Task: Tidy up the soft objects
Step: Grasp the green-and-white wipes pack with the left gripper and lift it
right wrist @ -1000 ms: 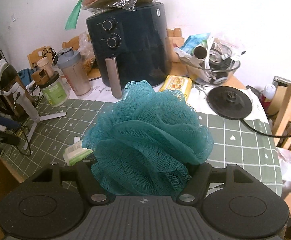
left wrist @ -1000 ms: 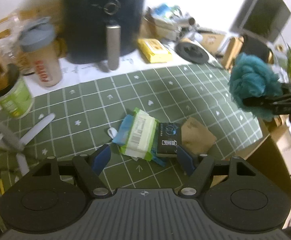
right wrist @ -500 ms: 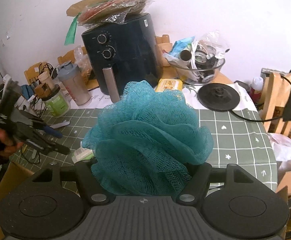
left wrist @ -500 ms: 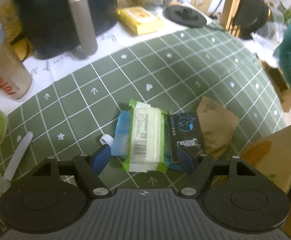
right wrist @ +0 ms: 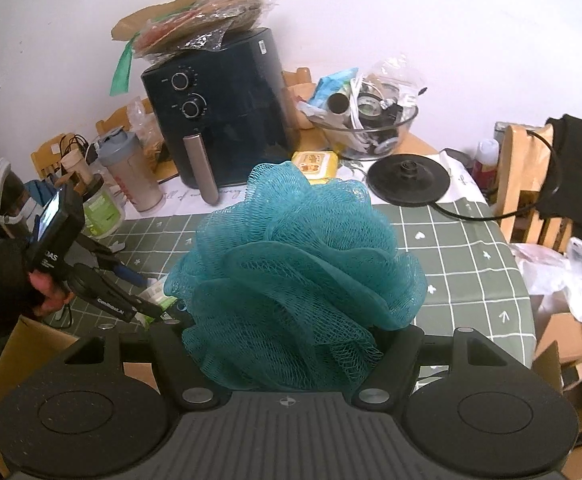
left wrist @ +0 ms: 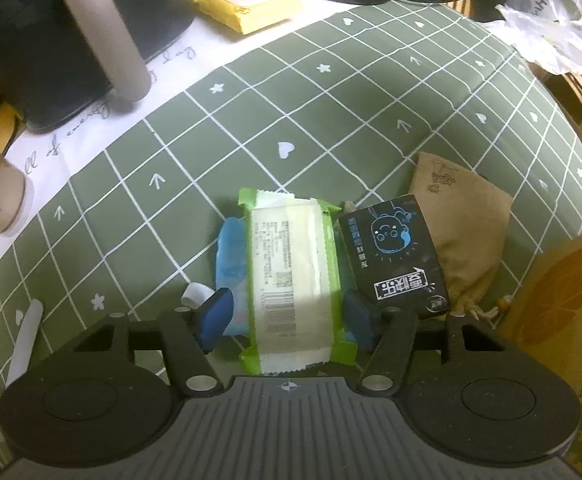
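Observation:
A green and white wipes pack (left wrist: 291, 264) lies on a blue pack (left wrist: 229, 256) on the green checked tablecloth (left wrist: 291, 120). My left gripper (left wrist: 287, 316) is open, its blue fingertips (left wrist: 217, 314) on either side of the pack's near end. A black packet (left wrist: 395, 256) and a tan drawstring pouch (left wrist: 467, 224) lie just right of it. My right gripper (right wrist: 291, 344) is shut on a teal mesh bath pouf (right wrist: 295, 276), held above the table's near edge. The left gripper (right wrist: 119, 300) also shows in the right wrist view.
A black air fryer (right wrist: 219, 116) stands at the back, with a yellow wipes pack (left wrist: 247, 4) and a black kettle base (right wrist: 409, 178) to its right. A shaker bottle (right wrist: 129, 172) and a green jar (right wrist: 101, 208) stand left. A cardboard box (left wrist: 563, 304) sits at the table's near right.
My left gripper has dropped toward the wipes pack, so its fingertips now flank it. My right gripper has pulled back and up with the pouf.

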A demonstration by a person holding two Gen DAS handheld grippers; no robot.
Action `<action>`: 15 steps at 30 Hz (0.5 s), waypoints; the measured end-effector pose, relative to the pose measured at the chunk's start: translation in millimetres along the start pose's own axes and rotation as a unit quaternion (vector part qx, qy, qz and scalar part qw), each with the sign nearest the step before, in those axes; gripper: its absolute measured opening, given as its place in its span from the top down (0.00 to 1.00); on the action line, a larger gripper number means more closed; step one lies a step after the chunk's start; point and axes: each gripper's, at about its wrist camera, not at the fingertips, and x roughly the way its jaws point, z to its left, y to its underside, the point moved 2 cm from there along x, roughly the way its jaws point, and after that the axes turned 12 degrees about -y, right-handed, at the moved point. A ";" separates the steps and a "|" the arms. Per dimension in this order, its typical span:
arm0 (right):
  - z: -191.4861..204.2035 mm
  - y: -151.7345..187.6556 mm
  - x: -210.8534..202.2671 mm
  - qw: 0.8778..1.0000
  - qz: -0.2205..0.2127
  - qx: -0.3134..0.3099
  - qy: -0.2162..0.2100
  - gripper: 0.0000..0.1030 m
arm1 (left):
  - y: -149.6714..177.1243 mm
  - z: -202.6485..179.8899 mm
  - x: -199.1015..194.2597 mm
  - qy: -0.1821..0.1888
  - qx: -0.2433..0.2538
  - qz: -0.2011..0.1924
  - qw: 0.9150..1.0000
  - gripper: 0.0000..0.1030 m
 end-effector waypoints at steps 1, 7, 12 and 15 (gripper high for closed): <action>-0.3 0.9 -1.3 1.000 0.000 0.000 0.001 0.30 | 0.4 -0.5 1.0 0.000 0.001 -0.001 1.000 0.50; 1.2 2.3 -3.8 1.000 0.000 -0.001 0.002 0.30 | 3.4 -0.9 -3.4 -0.002 0.003 -0.017 1.000 0.55; -0.4 2.4 -3.5 1.000 0.001 0.003 -0.003 0.30 | 3.7 3.4 -13.2 -0.009 -0.011 -0.029 0.999 0.56; -0.2 1.1 -3.8 1.000 0.001 0.001 -0.007 0.30 | 3.0 6.5 -22.9 -0.009 -0.019 -0.040 0.999 0.56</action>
